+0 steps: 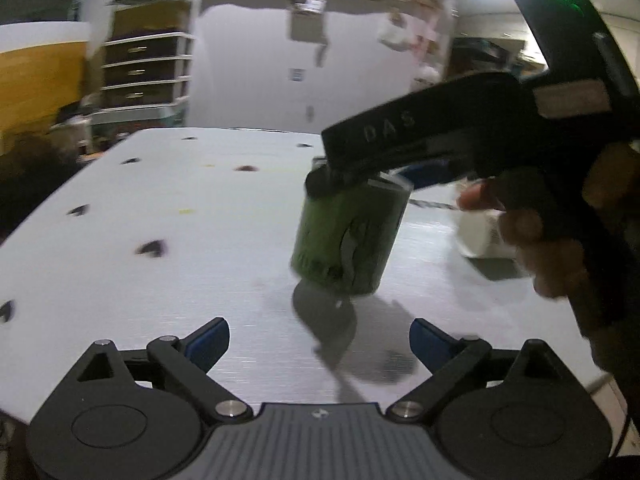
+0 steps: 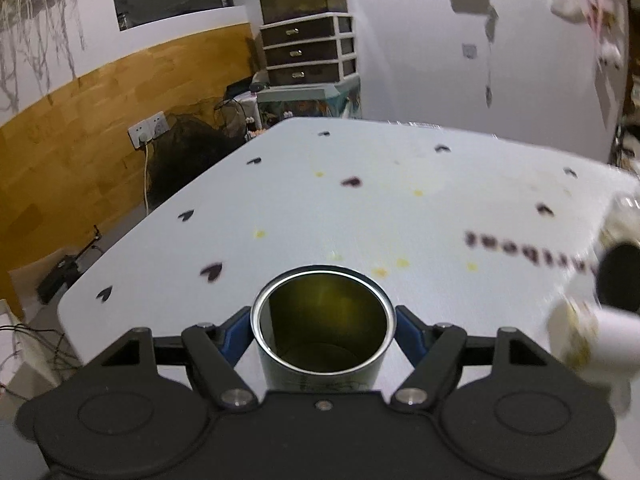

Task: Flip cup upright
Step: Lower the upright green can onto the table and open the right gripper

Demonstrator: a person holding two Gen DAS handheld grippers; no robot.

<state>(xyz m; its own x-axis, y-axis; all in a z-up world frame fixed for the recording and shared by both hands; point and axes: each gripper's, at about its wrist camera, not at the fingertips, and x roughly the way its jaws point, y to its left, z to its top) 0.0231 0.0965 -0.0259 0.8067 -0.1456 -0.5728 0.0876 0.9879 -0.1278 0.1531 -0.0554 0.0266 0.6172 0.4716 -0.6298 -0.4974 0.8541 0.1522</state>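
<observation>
**Mia:** Right up close I see the left gripper. Its two blue pads are far apart, with nothing between them. Only the white table is under it.

**Ben:** And just past it is the green cup. Is it on the table?

**Mia:** No. It is up in the air, a bit above the table, and it leans a little. You can see its dark shadow on the table under it.

**Ben:** Who has it?

**Mia:** The right gripper does. It comes in from the right side, with a hand on its handle. It pinches the cup near the top.

**Ben:** From the right camera the cup sits between the blue pads, one on each side, both touching it. The open mouth with the shiny rim faces the camera, and I can look down inside to the bottom.

**Mia:** What else is on the table?

**Ben:** Small dark heart shapes and some yellow spots. At the right edge there is a white thing, too blurry to tell what.

**Mia:** Behind the table is a set of drawers.
</observation>
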